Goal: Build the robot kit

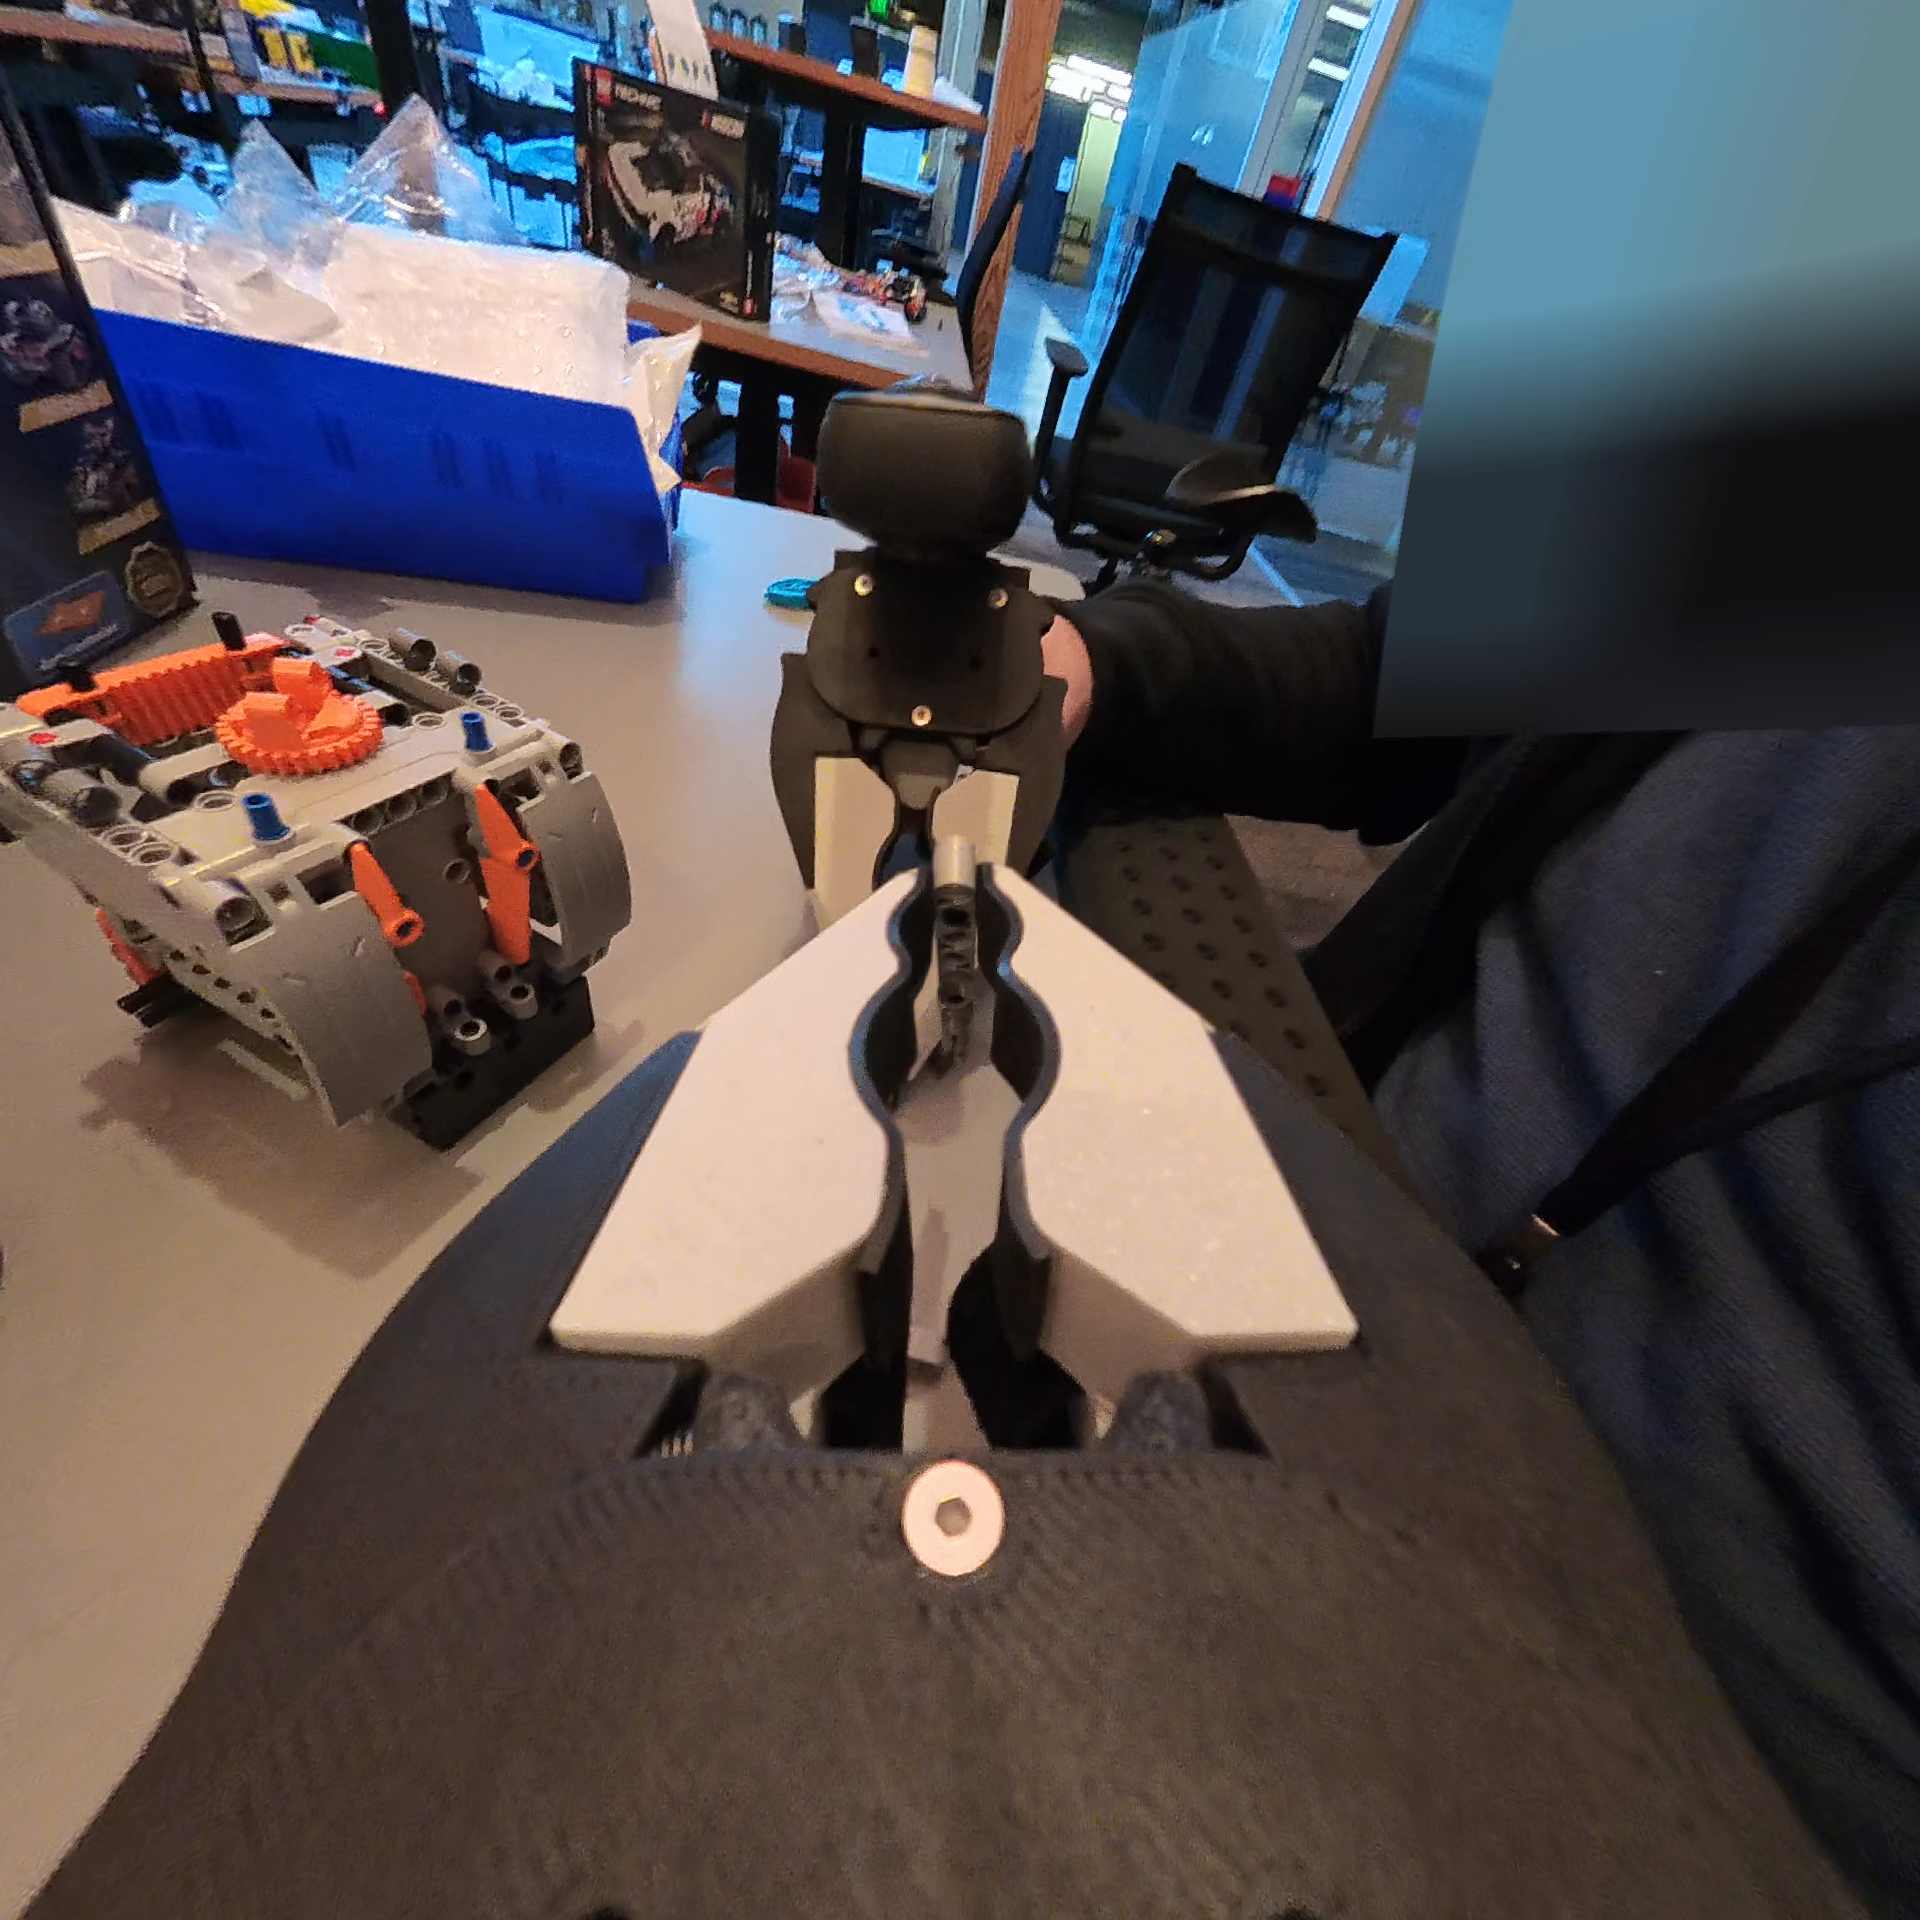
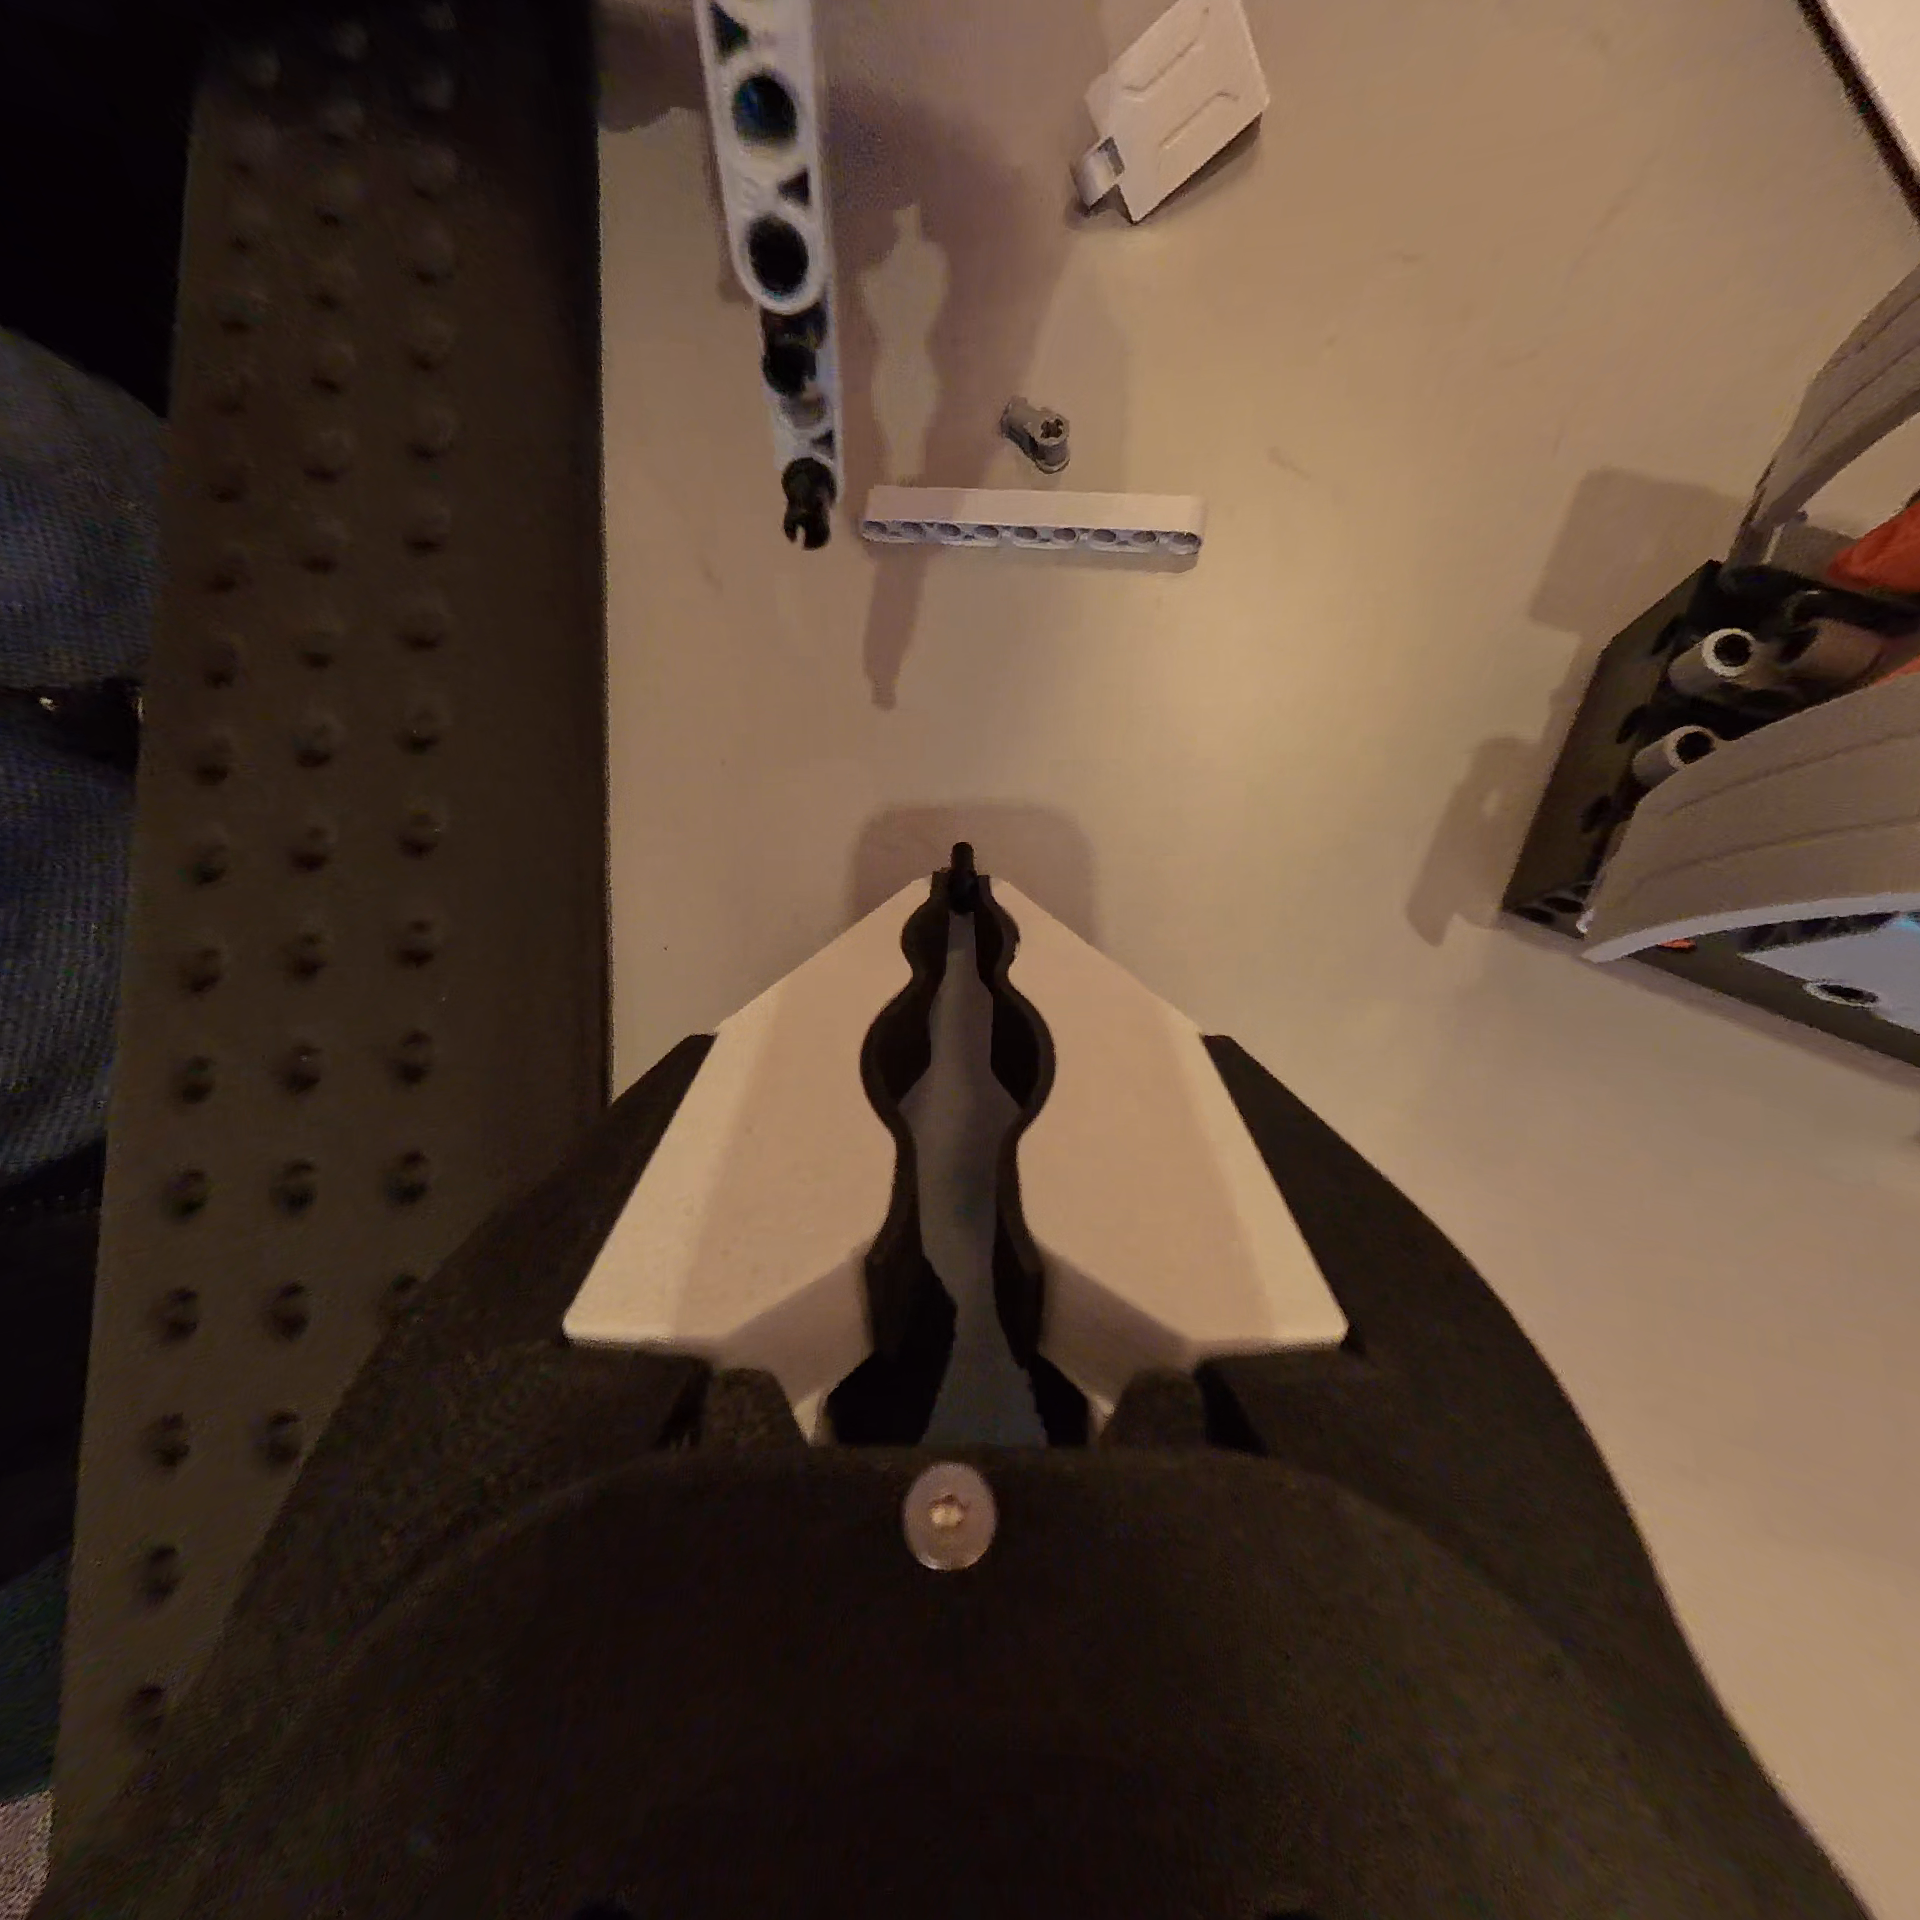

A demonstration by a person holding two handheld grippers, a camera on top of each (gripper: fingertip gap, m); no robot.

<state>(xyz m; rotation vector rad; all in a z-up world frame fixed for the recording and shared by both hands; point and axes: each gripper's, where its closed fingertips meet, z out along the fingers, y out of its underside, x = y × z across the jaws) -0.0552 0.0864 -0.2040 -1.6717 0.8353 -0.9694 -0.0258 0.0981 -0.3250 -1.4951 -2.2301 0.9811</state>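
Grey holed beam [image 1: 956,940] upright in left tongs [image 1: 954,883] — right tongs [image 2: 964,883] pinch black pin [image 2: 963,864].

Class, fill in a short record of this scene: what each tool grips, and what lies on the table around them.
left tool: shut on a grey holed beam
right tool: shut on a small black pin
on table: grey beam, small grey connector, flat grey panel
model: grey and orange brick build, beside the left tool
background: blue bin

Print marks the black box [image 1: 675,197] and dark box [image 1: 73,436].
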